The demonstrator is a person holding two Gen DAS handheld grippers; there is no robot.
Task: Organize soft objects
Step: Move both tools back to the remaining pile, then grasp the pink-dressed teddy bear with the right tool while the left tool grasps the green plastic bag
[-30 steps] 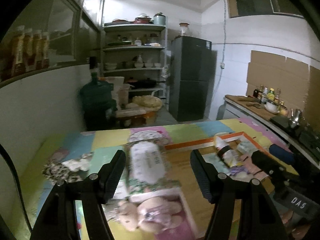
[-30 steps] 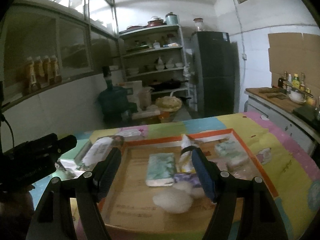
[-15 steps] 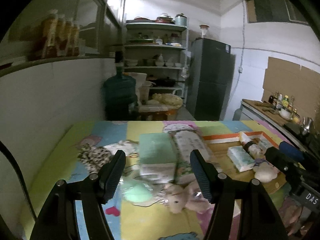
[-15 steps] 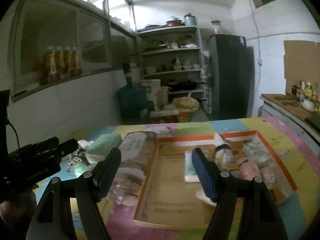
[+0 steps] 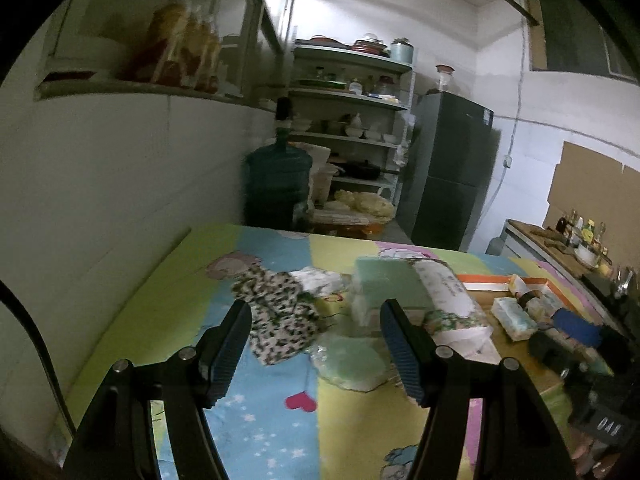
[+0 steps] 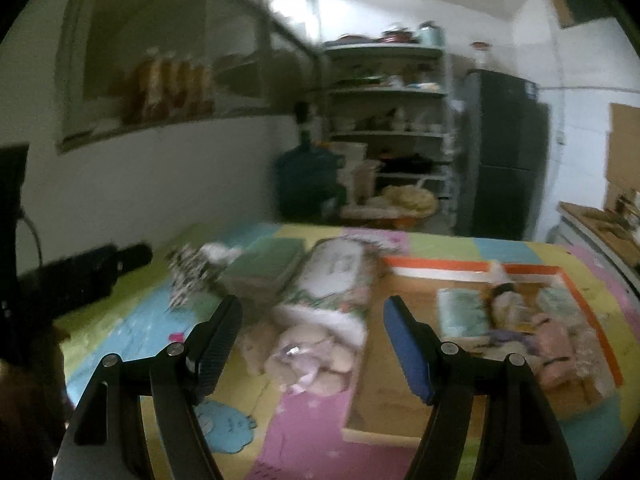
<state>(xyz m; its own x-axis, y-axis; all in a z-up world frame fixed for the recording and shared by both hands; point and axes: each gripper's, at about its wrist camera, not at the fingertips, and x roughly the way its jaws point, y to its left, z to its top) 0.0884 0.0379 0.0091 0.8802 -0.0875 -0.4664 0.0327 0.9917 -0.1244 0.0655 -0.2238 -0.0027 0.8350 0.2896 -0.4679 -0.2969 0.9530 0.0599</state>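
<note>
My left gripper (image 5: pixel 316 320) hangs open and empty above the colourful mat, its fingers framing a black-and-white patterned cloth (image 5: pixel 280 320) and a pale green crinkly bag (image 5: pixel 352 360). Behind these lie a white cloth (image 5: pixel 320 278), a green pack (image 5: pixel 390 284) and a floral tissue pack (image 5: pixel 444 296). My right gripper (image 6: pixel 312 312) is also open and empty, over a pale plush toy (image 6: pixel 308 352) that lies in front of the floral tissue pack (image 6: pixel 336 280). To its right is the orange-rimmed cardboard tray (image 6: pixel 440 264), holding a tissue pack (image 6: pixel 460 312) and several small soft items.
The mat (image 5: pixel 180 300) covers a table set against a white wall on the left. Beyond its far edge stand a water jug (image 5: pixel 280 184), shelves and a dark fridge (image 5: pixel 452 168). A counter with bottles (image 5: pixel 580 236) runs along the right.
Both grippers have swung left across the table, still open. The left went from the floral pack and plush to the patterned cloth. The right left the tray for the plush.
</note>
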